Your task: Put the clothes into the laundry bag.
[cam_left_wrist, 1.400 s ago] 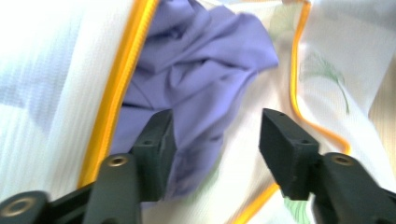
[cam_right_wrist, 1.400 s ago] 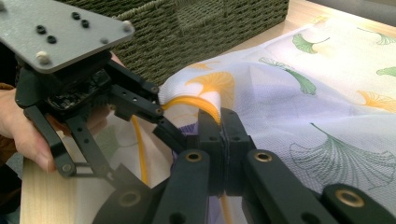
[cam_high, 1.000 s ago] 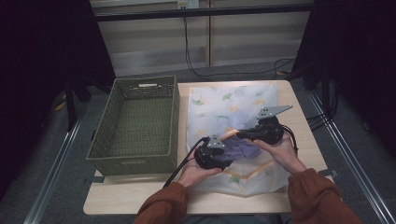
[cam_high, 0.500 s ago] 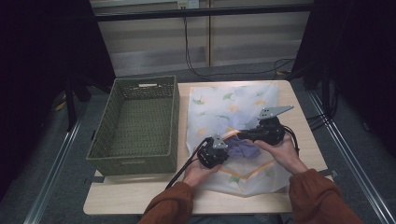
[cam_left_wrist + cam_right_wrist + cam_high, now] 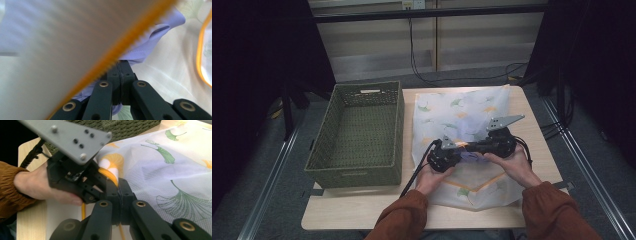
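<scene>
Left gripper (image 5: 460, 153): jaws just closed, pinching lilac garment (image 5: 160, 32) inside orange-trimmed mesh laundry bag (image 5: 464, 112) on table (image 5: 362, 212). Right gripper (image 5: 119, 185): clamped on bag's orange edge. Risks: thin fabric slipping free; mesh snagging; wicker basket (image 5: 357, 130) well apart.

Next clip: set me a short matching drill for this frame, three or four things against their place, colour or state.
Things:
1. basket
2. mesh bag
3. lavender cloth
4. left tongs

Descriptions:
a. white with ginkgo leaves and orange trim
b. green woven, on the left of the table
c. shut on the bag's orange-trimmed edge
d. bunched inside the bag

Pairs: 1-b, 2-a, 3-d, 4-c
</scene>
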Available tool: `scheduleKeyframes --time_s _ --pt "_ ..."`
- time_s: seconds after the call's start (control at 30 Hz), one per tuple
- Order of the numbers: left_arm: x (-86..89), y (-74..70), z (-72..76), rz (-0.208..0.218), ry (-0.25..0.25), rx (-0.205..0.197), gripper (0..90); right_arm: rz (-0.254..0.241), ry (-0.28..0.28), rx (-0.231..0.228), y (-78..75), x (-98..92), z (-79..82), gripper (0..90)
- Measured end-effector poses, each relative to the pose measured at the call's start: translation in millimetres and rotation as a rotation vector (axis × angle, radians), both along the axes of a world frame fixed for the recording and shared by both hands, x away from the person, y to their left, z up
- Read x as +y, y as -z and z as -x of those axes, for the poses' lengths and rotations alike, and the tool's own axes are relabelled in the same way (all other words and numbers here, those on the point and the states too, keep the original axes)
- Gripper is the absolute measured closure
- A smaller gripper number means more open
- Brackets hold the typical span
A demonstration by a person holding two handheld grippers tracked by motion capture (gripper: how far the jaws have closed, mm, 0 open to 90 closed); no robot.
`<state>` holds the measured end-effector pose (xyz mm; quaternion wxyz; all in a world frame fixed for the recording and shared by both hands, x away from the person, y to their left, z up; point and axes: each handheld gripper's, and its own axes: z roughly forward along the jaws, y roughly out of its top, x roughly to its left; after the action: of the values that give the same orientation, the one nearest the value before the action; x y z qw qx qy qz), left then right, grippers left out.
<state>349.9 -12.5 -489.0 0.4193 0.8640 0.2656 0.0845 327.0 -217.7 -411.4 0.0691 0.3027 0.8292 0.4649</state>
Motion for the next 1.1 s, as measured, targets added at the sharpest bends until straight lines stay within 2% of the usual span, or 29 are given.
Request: scheduleKeyframes --time_s 0.03,0.1,0.17,0.2,0.27,0.33,0.47,0.57,0.6,0.73,0.87,0.93,1.0,1.1 --pt "-0.2 -0.4 -1.5 0.003 -0.005 0.005 89.6 0.001 -0.001 -0.001 0.2 0.0 1.0 90.0" --pt "-1.3 -0.9 -4.3 0.014 -0.026 -0.011 89.6 0.004 -0.005 0.004 1.1 0.1 3.4 90.0" --pt "-3.7 -0.4 -6.6 0.052 -0.051 0.0 89.6 0.011 -0.01 0.007 2.7 0.0 6.4 90.0" --pt "-3.9 -1.1 -7.0 0.039 -0.056 -0.004 89.6 0.015 -0.014 0.005 3.5 0.0 7.0 90.0" --pt "-4.3 0.5 -9.4 0.078 -0.074 0.013 89.6 0.015 -0.015 0.011 4.5 -0.3 8.6 90.0" --pt "-5.2 0.1 -10.2 0.063 -0.077 -0.002 89.6 0.012 -0.016 0.01 4.5 -1.2 9.1 90.0" --pt "-8.0 -0.6 -12.1 0.091 -0.124 -0.02 89.6 -0.001 -0.02 0.015 4.4 -2.0 9.7 90.0" --pt "-9.0 3.1 -14.8 0.083 -0.133 -0.017 89.6 -0.003 -0.024 0.019 5.5 -2.4 10.3 90.0" --pt "-9.8 4.9 -15.1 0.083 -0.132 -0.022 89.6 -0.003 -0.025 0.023 6.4 -2.5 10.5 90.0" --pt "-12.7 12.4 -16.0 0.088 -0.121 0.004 89.3 0.008 -0.024 0.031 10.5 -4.1 9.9 90.0" --pt "-15.3 19.7 -14.4 0.062 -0.09 0.025 86.6 0.007 -0.017 0.033 11.0 -6.2 8.8 90.0" --pt "-14.1 18.8 -14.1 0.05 -0.08 0.033 82.0 0.008 -0.016 0.034 11.5 -6.5 8.5 90.0" --pt "-13.3 19.7 -13.4 0.059 -0.085 0.033 80.2 0.013 -0.014 0.036 12.4 -6.3 8.4 90.0" --pt "-10.8 18.1 -12.4 0.054 -0.071 0.04 73.0 0.016 -0.01 0.036 13.5 -6.4 7.6 89.9"
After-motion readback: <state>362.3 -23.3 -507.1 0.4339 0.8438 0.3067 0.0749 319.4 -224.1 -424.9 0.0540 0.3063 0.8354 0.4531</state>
